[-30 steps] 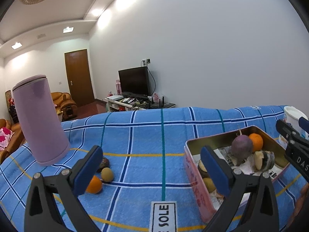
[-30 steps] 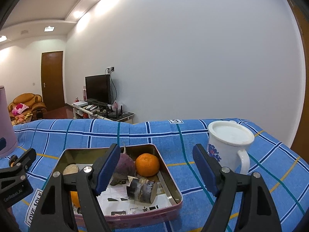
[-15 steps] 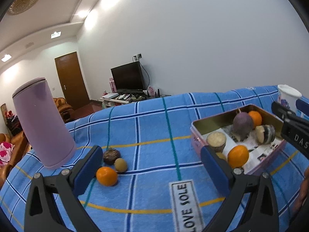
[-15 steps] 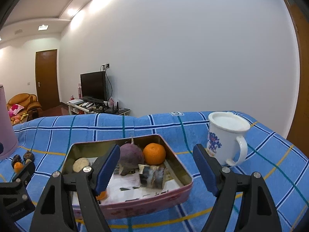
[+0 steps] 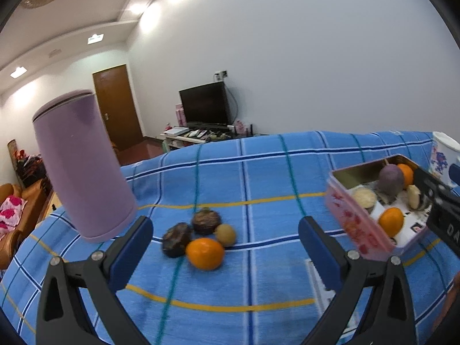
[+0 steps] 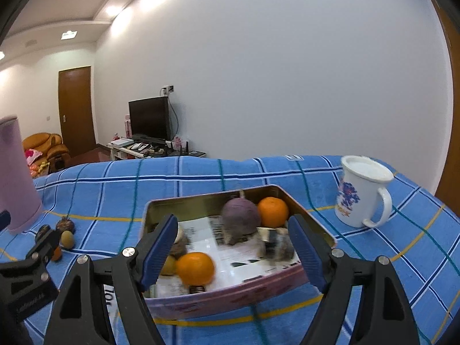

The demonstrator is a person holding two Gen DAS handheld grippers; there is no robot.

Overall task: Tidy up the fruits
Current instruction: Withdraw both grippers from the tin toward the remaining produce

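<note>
Lying ahead of left gripper, orange

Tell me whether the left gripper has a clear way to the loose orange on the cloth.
Probably yes: the left gripper is open, the orange lies between its jaws' line, nothing in front.

White walls and recessed ceiling lights frame a brown door at centre left, a dark television on a low stand, orange sofa far left.
</note>
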